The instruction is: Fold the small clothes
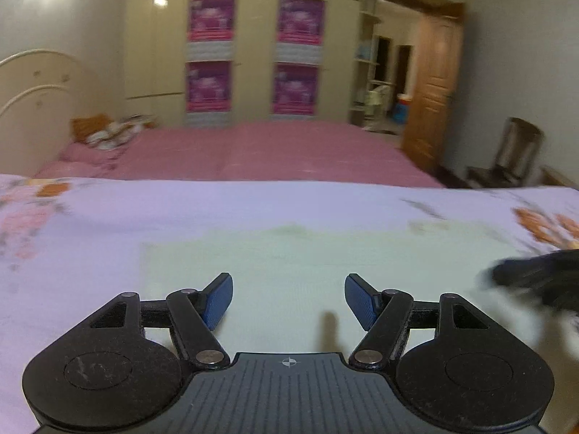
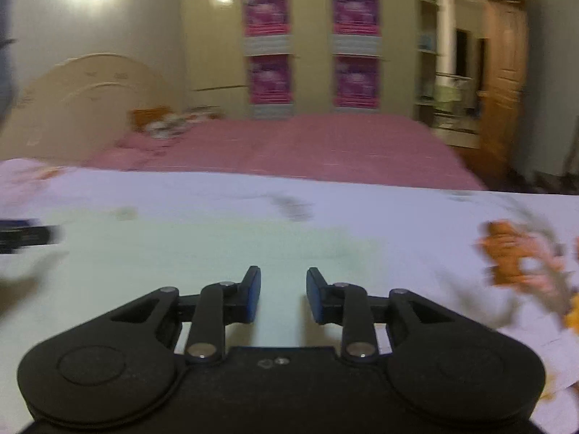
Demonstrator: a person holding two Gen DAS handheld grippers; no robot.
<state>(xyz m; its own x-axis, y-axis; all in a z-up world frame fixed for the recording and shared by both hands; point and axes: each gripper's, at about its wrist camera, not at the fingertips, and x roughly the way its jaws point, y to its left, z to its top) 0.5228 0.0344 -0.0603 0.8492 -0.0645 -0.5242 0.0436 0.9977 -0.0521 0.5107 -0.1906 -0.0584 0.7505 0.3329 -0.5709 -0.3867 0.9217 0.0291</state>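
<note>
We counted one pale green garment (image 1: 307,264) on one floral sheet (image 1: 72,253), two grippers, left (image 1: 288,298) and right (image 2: 283,293), each with two blue-padded fingers (image 1: 219,300), four purple posters (image 1: 211,16) on one wardrobe (image 1: 253,54), one pink bed (image 1: 253,152), and one chair (image 1: 514,152).

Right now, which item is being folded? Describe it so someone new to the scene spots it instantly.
Start at the flowered sheet spread in front of the pink bed. Lying flat on it, just ahead of both grippers, is a pale green cloth with straight edges. It is plain and greenish, while the sheet around it is lilac-white with orange flowers.
</note>
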